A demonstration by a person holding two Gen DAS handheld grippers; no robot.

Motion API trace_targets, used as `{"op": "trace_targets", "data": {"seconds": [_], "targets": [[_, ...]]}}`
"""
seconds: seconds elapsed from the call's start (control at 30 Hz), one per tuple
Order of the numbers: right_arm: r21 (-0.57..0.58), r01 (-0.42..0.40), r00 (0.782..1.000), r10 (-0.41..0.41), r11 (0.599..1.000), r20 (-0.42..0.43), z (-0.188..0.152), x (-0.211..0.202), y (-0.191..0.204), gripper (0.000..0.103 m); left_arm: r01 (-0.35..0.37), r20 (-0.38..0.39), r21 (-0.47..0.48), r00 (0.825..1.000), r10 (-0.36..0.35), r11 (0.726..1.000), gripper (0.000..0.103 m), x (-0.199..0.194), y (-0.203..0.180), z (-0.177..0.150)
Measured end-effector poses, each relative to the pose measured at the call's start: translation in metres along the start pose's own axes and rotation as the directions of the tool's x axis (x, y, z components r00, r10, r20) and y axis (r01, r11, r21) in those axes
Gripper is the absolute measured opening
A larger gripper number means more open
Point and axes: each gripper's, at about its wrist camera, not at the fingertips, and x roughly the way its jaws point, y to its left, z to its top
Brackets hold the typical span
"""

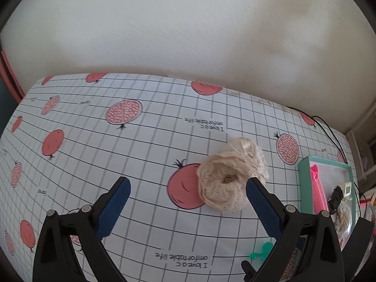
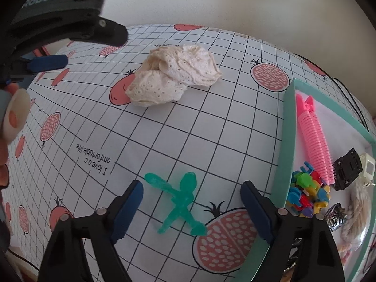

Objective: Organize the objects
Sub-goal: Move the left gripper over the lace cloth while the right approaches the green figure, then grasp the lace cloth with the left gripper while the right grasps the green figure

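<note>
A cream lace scrunchie (image 1: 231, 176) (image 2: 175, 77) lies on the pomegranate-print tablecloth (image 1: 117, 155). My left gripper (image 1: 188, 195) is open just short of it, the right fingertip (image 1: 255, 188) close to its edge; the same gripper (image 2: 47, 61) shows at the upper left of the right wrist view. A translucent green figure-shaped toy (image 2: 181, 202) (image 1: 260, 251) lies flat between the open fingers of my right gripper (image 2: 191, 195), untouched. At the right stands a teal box (image 2: 287, 141) (image 1: 303, 176) holding a pink hair clip (image 2: 312, 138) (image 1: 318, 192).
The box also holds small coloured plastic pieces (image 2: 307, 197), a black clip (image 2: 347, 171), a white clip (image 2: 367, 166) and a cream tassel (image 2: 357, 213). Black cables (image 1: 329, 129) run along the table's far right edge. A white wall (image 1: 188, 35) stands behind the table.
</note>
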Motion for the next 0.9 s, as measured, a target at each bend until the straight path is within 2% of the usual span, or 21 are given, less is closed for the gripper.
{"op": "trace_targets", "data": {"seconds": [0.3, 0.67, 0.8, 0.9], "targets": [[0.031, -0.004, 1.0, 0.004, 1.0, 0.01, -0.004, -0.007, -0.016, 0.055, 0.045, -0.014, -0.005, 0.999, -0.045, 0.999, 0.099, 0.013, -0.009, -0.003], [0.065, -0.044, 0.999, 0.043, 0.997, 0.017, 0.002, -0.01, -0.022, 0.036, 0.072, -0.009, 0.025, 0.997, -0.072, 0.997, 0.098, 0.026, -0.022, -0.011], [0.064, -0.057, 0.998, 0.056, 0.996, 0.018, -0.001, -0.014, -0.022, 0.03, 0.075, -0.008, 0.038, 0.997, -0.074, 0.996, 0.088, 0.03, -0.026, -0.013], [0.065, -0.063, 0.998, 0.062, 0.996, 0.016, 0.006, -0.006, -0.025, 0.03, 0.07, -0.012, 0.046, 0.998, -0.069, 0.996, 0.079, 0.034, -0.028, -0.014]]}}
